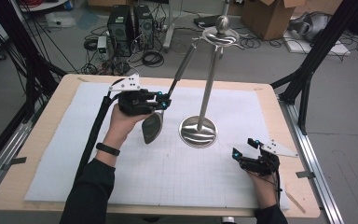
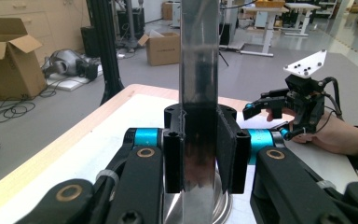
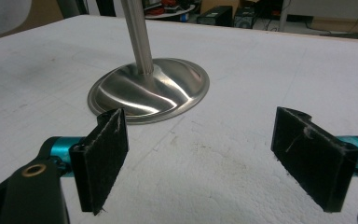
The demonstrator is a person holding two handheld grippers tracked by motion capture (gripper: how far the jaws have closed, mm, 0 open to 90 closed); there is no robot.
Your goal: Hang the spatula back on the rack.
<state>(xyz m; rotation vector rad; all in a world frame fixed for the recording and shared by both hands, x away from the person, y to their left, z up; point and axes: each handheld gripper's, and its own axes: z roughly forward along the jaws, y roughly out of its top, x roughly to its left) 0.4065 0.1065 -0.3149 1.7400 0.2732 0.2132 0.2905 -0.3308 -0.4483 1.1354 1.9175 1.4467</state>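
Steel: a polished stand rises from a round base on the white mat, with a hook-ring and ball at its top.
Ladle: a long-handled ladle slants from that top ring down to its bowl, which hangs low beside the left gripper.
Left gripper: the left gripper is clamped on the ladle's handle; its own view has the flat shiny strip pinched between both pads.
Why held so: gripping low on the handle probably gives control of the far end at the ring, either to hook it on or to lift it off; I cannot tell which.
Right gripper: the right gripper rests on the mat with its jaws spread wide and nothing between them, the base just ahead of it.
Room: bare mat lies all around the right gripper; the table edge runs close along its outer side.
Tight spot: the pole stands near the left gripper's far side, so swinging the handle could knock it.
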